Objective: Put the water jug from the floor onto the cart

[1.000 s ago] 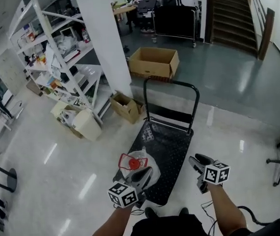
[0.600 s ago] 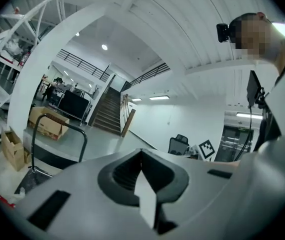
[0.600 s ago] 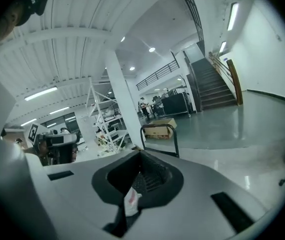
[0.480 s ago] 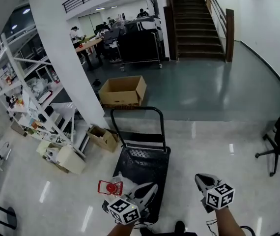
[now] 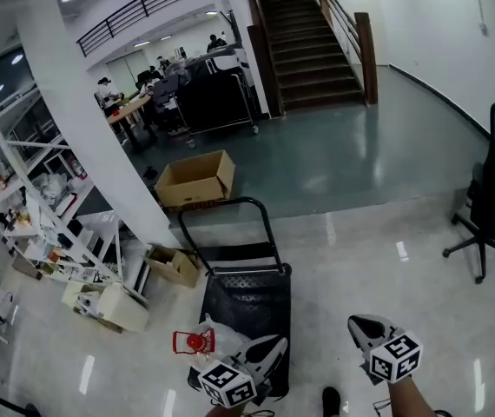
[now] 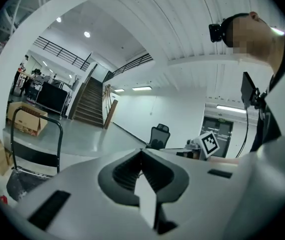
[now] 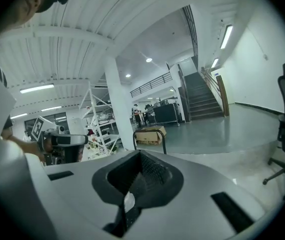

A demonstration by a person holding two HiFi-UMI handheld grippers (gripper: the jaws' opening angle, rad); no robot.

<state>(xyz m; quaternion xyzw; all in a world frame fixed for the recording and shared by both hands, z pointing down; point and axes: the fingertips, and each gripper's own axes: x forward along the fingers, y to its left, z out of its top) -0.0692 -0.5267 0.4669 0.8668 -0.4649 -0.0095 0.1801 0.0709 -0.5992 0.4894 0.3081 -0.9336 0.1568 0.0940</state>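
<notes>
jug placement is the worry from here. the water jug (image 5: 202,340), clear with a red cap and red carry handle, sits at the near left corner of the cart (image 5: 247,298), right by the deck's edge. from the head view we cannot tell whether its whole base is on the black deck or part of it hangs over the floor. the 2 grippers are clear of it. the left gripper (image 5: 275,346) hovers just right of the jug, jaws pressed together on nothing. the right gripper (image 5: 358,323) is well off to the right over the floor, jaws likewise closed and empty. we judge the placing done or nearly so. if the base overhangs, a nudge to the cart or a roll of its wheels could tip the jug off. the left gripper is also near enough to clip it on a careless swing.
</notes>
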